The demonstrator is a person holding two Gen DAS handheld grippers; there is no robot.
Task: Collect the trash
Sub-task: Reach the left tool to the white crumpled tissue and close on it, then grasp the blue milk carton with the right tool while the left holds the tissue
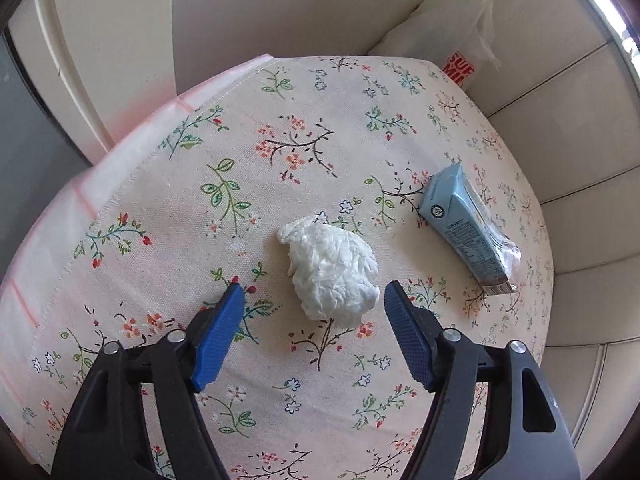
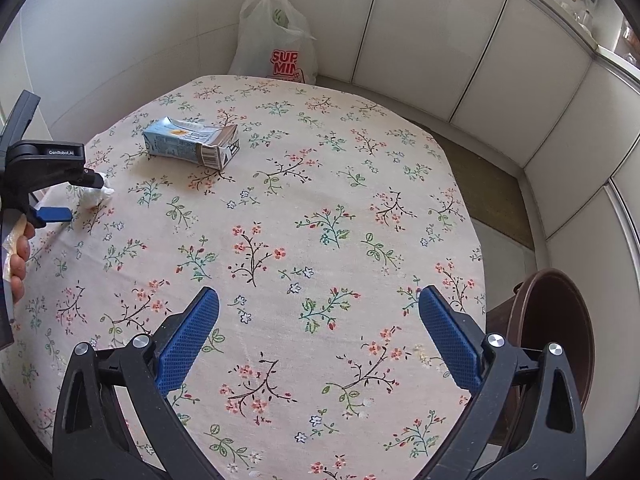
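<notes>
**Inspector:** Left tool (image 1: 314, 300) stands with its jaws apart, nothing pressed between the blue pads (image 1: 218, 336); it points steeply down at the table (image 1: 160, 184). Right tool (image 2: 318, 328) likewise gapes over bare floral cloth, holding nothing.

**Clerk:** And the trash itself?

**Inspector:** A crumpled white tissue (image 1: 332, 270) lies on the cloth just ahead of the left tool, between the lines of its two fingers but not touched by either. Judged light, soft and compressible; it should crush rather than slip, so a pinch across its bulky middle ought to serve. A flattened blue carton (image 1: 466, 232) lies well to the tissue's right, near the table edge. Judged light but stiffer, with a smooth skin (a clear wrapper seems to cling to one end); best taken across its narrow sides.

**Clerk:** Count?

**Inspector:** One tissue, one carton, two tools. One white plastic bag (image 2: 276, 44) stands beyond the far edge of the table, a likely receptacle. One brown bin (image 2: 552, 332) sits low beside the table on the right.
</notes>
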